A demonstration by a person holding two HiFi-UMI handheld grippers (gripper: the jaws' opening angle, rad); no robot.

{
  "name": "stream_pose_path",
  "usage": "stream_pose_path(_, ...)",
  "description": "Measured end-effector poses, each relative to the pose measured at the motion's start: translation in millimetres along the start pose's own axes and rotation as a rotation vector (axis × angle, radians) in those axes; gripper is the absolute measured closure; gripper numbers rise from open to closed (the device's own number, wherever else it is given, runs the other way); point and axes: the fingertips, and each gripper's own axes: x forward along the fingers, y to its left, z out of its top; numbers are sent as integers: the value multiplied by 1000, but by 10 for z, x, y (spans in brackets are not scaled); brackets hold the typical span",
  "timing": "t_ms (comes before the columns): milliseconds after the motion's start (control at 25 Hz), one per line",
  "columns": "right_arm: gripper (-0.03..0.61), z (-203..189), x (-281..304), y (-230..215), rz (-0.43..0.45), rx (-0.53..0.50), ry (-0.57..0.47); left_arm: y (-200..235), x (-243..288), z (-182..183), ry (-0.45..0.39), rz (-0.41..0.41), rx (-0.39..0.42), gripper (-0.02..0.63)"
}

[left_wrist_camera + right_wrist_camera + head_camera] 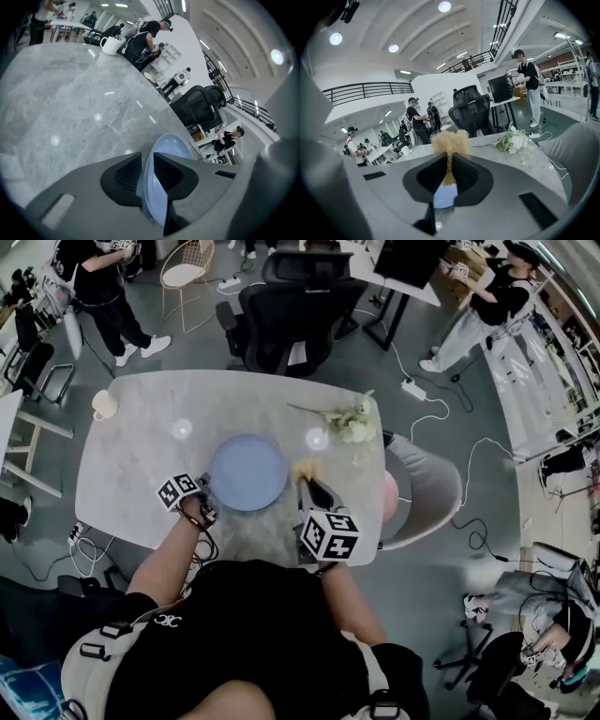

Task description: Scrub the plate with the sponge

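A pale blue plate [247,472] lies on the grey marble table [141,465], in front of the person. My left gripper [203,494] is at the plate's near-left rim, and in the left gripper view its jaws are shut on the plate's [161,154] edge. My right gripper [309,481] is just right of the plate, shut on a yellow-tan sponge [304,470]. The right gripper view shows the sponge [450,143] squeezed thin between the pads, bulging above them, with the plate [444,196] below.
A bunch of white flowers [352,423] lies at the table's far right. A white mug [104,405] stands at the far left. A black office chair [295,310] sits behind the table, a grey chair [433,486] at its right. People stand around the room.
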Motion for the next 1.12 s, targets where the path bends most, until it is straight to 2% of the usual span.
stream_pose_path(160, 545, 40, 44, 51, 10, -13, -6, -156, -197, 309, -100, 33, 154, 541)
stream_pose_path(240, 545, 81, 70, 87, 17, -25, -17, -358, -356, 487, -165, 21, 247, 541)
stream_pose_path(360, 545, 189, 109, 162, 30, -47, -47, -818, -657, 716, -255, -49, 384, 545)
stream_pose_path(480, 545, 345, 140, 259, 43, -83, -90, -1380, -1021, 867, -346, -149, 521, 589)
stream_pose_path(640, 545, 632, 120, 411, 65, -132, -183, -2079, -1640, 1008, -460, -297, 603, 609)
stream_pose_path(720, 545, 779, 87, 470, 65, -158, -239, -2347, -1968, 1069, -527, -331, 662, 609)
stream_pose_path(880, 545, 1005, 6, 513, 35, -192, -328, -2802, -2517, 1077, -660, -339, 862, 609)
stream_pose_path(960, 545, 1086, -57, 519, 34, -182, -378, -2914, -2619, 967, -673, -345, 925, 609)
stream_pose_path(1120, 546, 1190, -162, 518, 32, -183, -459, -2897, -2461, 600, -574, -384, 907, 609)
